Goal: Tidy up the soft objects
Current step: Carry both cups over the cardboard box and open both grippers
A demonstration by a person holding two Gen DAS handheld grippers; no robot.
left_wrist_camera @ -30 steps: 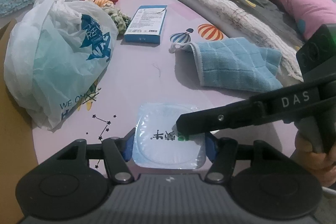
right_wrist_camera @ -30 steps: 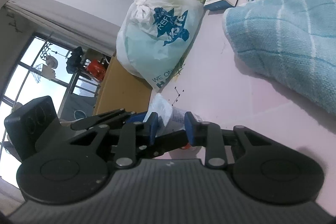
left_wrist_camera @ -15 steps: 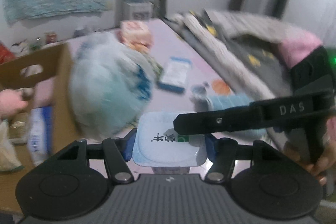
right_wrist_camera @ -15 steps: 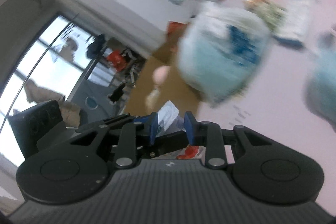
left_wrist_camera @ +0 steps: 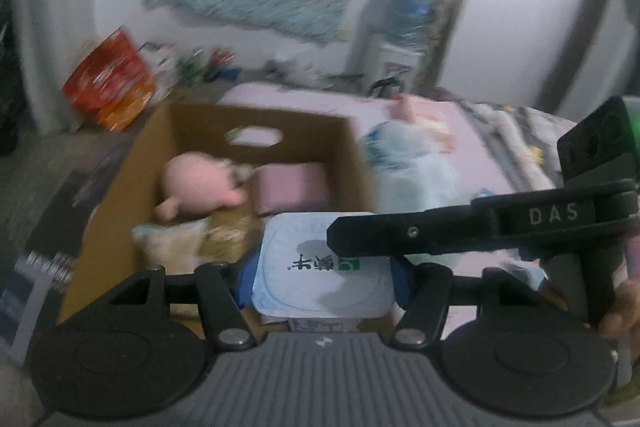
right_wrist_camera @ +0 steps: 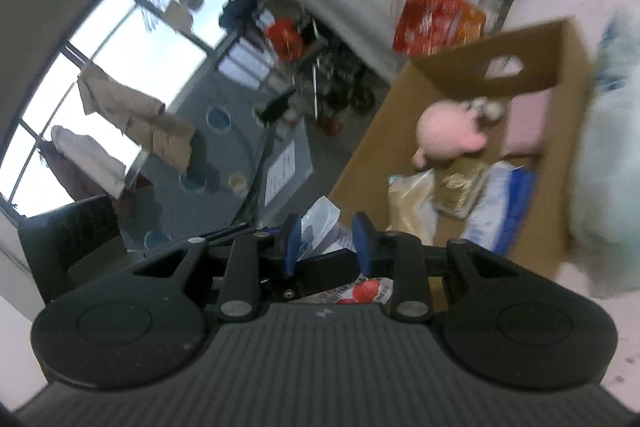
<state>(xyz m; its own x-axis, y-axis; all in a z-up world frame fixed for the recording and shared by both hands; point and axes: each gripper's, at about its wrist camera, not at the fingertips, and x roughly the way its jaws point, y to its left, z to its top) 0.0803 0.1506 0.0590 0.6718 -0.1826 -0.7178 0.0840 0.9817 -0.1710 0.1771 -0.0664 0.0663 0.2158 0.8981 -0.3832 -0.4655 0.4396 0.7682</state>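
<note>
My left gripper (left_wrist_camera: 322,269) is shut on a yogurt cup (left_wrist_camera: 320,267) with a pale blue foil lid, held in the air at the near right corner of an open cardboard box (left_wrist_camera: 344,131). My right gripper (right_wrist_camera: 326,241) reaches in from the right; its fingers (left_wrist_camera: 400,235) lie across the lid and pinch the cup's foil edge (right_wrist_camera: 320,227). The box holds a pink plush toy (left_wrist_camera: 196,187), a pink pouch (left_wrist_camera: 290,187) and several soft packets (left_wrist_camera: 176,247). It also shows in the right wrist view (right_wrist_camera: 560,39).
A white and blue plastic bag (left_wrist_camera: 412,171) sits on the pink table (left_wrist_camera: 460,123) right of the box. An orange snack bag (left_wrist_camera: 108,87) lies on the floor beyond. A water dispenser (left_wrist_camera: 408,27) stands at the back wall. A glass table (right_wrist_camera: 224,155) stands by the window.
Both grippers lifted the yogurt cup off the pink table and swung it left, to the cardboard box. The grip on the cup is unchanged.
</note>
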